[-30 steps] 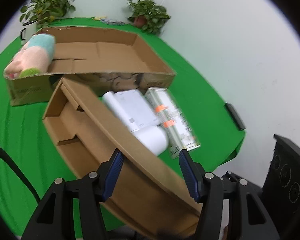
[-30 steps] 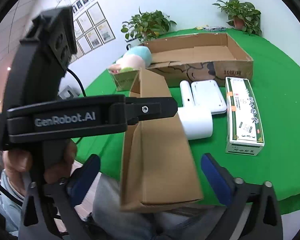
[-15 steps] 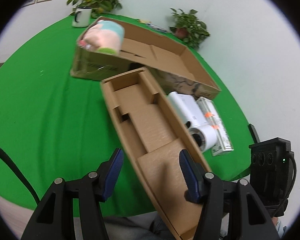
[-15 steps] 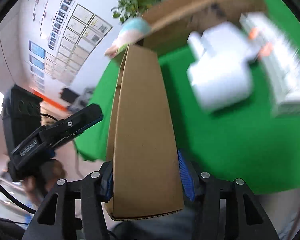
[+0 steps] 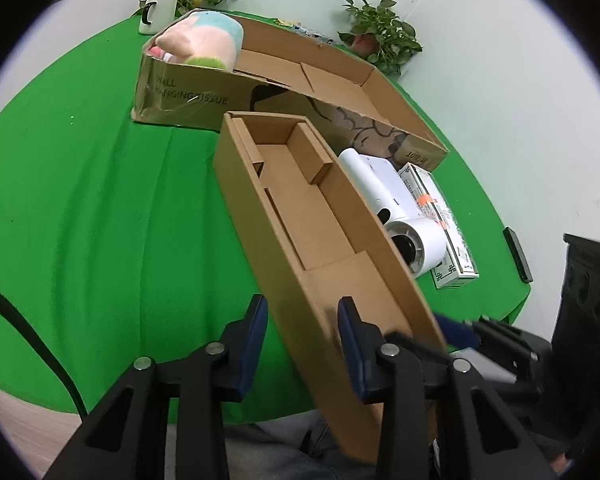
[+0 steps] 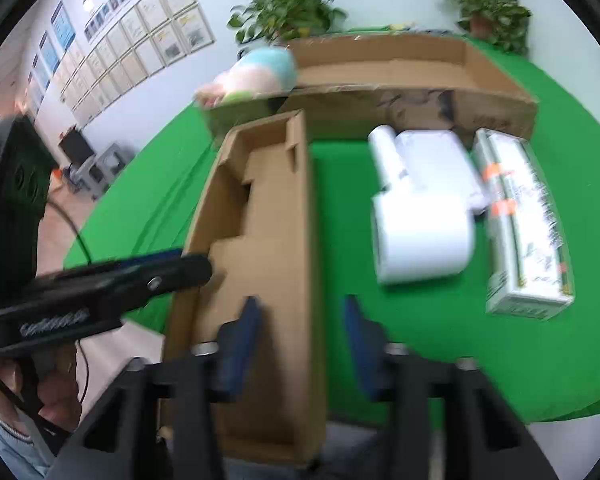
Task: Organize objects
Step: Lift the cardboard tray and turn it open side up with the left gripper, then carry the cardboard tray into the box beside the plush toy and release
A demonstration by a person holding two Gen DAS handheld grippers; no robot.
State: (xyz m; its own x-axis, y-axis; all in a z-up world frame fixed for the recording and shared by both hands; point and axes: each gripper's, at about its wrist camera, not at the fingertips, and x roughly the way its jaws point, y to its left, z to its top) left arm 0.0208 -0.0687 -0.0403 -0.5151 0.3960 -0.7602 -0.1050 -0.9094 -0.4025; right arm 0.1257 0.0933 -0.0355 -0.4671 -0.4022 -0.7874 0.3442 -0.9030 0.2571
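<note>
**A:** Where does the cardboard insert tray [image 5: 300, 216] sit relative to the two tongs?

**B:** Its near end lies right under both of them, past the edge of the green table [image 5: 80, 200]. Its long axis runs straight away from the tongs toward the big open carton [image 5: 340, 76]. Each hand has one long wall. The left gripper [image 5: 302, 320] straddles the left wall, one finger outside and one inside the tray. The right gripper [image 6: 300, 320] does the same on the right wall.

**A:** Are they clamped?

**B:** Both pairs of jaws have just been closing. On the right the wall is between the fingers, but a strip of green shows between it and the outer pad, so that pair is spread and not pressing. On the left the fingers are close about the wall, but I can't tell whether they pinch it.

**A:** Which hand matters next?

**B:** I'd say the right one. Its wall needs a grip before the tray can be steered. The white hair dryer [image 6: 420, 232] lies just right of that wall and ahead of the right tongs, with the green-and-white box [image 6: 528, 232] beyond it. So the right hand is nearer to both.
</note>
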